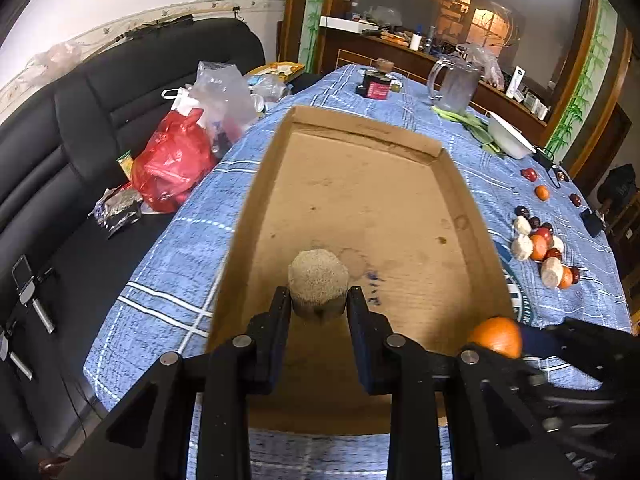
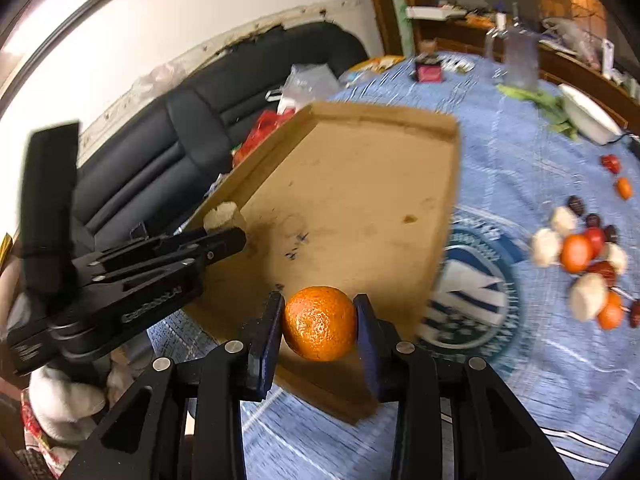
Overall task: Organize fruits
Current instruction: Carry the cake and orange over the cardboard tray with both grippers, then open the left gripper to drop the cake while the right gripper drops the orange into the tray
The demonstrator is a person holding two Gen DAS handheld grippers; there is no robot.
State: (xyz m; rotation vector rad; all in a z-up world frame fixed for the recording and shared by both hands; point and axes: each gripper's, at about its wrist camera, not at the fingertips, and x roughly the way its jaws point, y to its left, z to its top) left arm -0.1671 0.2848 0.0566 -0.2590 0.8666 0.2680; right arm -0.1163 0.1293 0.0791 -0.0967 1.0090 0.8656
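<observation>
Pale fruit (image 1: 318, 280) in left gripper (image 1: 318, 300) — above tray (image 1: 400, 136)

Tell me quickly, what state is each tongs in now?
Left tongs: closed on the pale beige piece.
Right tongs: closed on the orange.

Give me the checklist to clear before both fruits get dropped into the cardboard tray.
1. Left gripper fingers clamp the beige chunk: ok.
2. Right gripper fingers clamp the orange: ok.
3. Cardboard tray floor bare: ok.
4. Beige chunk over the tray: ok.
5. Orange fully past the tray's near edge: cannot tell.
6. The two grippers apart: ok.
</observation>
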